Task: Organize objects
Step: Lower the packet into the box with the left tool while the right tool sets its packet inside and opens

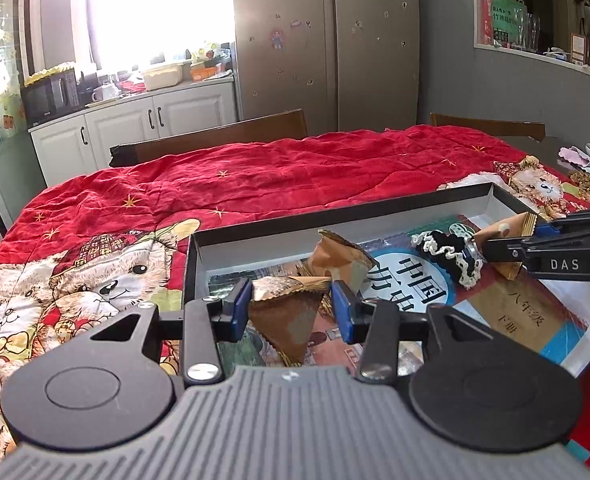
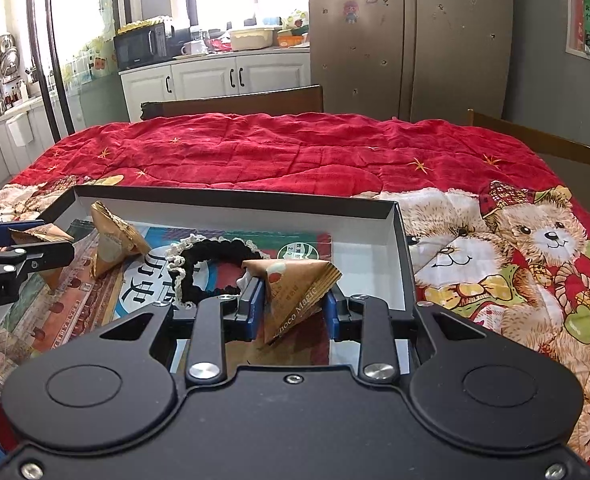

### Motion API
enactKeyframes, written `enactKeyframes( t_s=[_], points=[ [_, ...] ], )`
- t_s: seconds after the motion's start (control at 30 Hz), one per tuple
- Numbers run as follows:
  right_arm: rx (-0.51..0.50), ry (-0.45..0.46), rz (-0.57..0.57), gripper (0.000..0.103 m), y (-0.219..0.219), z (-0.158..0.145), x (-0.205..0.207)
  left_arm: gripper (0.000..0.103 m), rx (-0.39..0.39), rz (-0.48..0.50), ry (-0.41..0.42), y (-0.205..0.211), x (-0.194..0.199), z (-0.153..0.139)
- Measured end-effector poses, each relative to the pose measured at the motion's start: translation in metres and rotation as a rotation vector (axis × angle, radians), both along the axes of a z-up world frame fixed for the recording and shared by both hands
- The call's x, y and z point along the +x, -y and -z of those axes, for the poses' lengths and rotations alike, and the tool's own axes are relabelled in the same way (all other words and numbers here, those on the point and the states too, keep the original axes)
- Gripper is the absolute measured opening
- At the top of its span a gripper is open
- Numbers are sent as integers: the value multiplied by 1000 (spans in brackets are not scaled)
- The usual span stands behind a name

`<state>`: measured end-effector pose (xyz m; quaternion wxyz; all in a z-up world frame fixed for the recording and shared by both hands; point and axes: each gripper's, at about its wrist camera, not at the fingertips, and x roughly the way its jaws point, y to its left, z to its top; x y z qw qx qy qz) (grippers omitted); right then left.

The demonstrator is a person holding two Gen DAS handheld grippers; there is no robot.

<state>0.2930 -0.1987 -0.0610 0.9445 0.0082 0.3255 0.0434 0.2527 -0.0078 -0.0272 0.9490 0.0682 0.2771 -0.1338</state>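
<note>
Pinching brown snack packet (image 1: pixel 285 312), left gripper (image 1: pixel 291 310) over black tray (image 1: pixel 335 208). Right gripper (image 2: pixel 293 312) clamps second packet (image 2: pixel 295 292) inside same tray. Third packet (image 1: pixel 341 258), black lace scrunchie (image 2: pixel 211 264) lie on book (image 1: pixel 411 276) in tray, on red quilt (image 2: pixel 275 152).

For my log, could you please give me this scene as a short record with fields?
Left gripper: shut on a brown triangular snack packet
Right gripper: shut on a second brown packet
Container: shallow black-walled box
In box: third brown packet, black lace-trimmed scrunchie, book
Surface: red teddy-bear quilt
</note>
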Motion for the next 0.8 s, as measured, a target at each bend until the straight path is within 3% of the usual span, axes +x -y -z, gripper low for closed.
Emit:
enactKeyframes(
  t_s=[0.27, 0.6, 0.67, 0.8],
  points=[
    [-2, -15, -6, 33, 0, 2, 2, 55, 11, -2, 0, 1, 1, 2],
    [-22, -31, -19, 34, -2, 3, 3, 56, 12, 0, -2, 1, 1, 2],
    [-25, -35, -23, 38, -3, 3, 4, 64, 13, 1, 0, 1, 0, 2],
    [-28, -32, -23, 45, -4, 3, 3, 66, 14, 0, 3, 2, 0, 1]
  ],
)
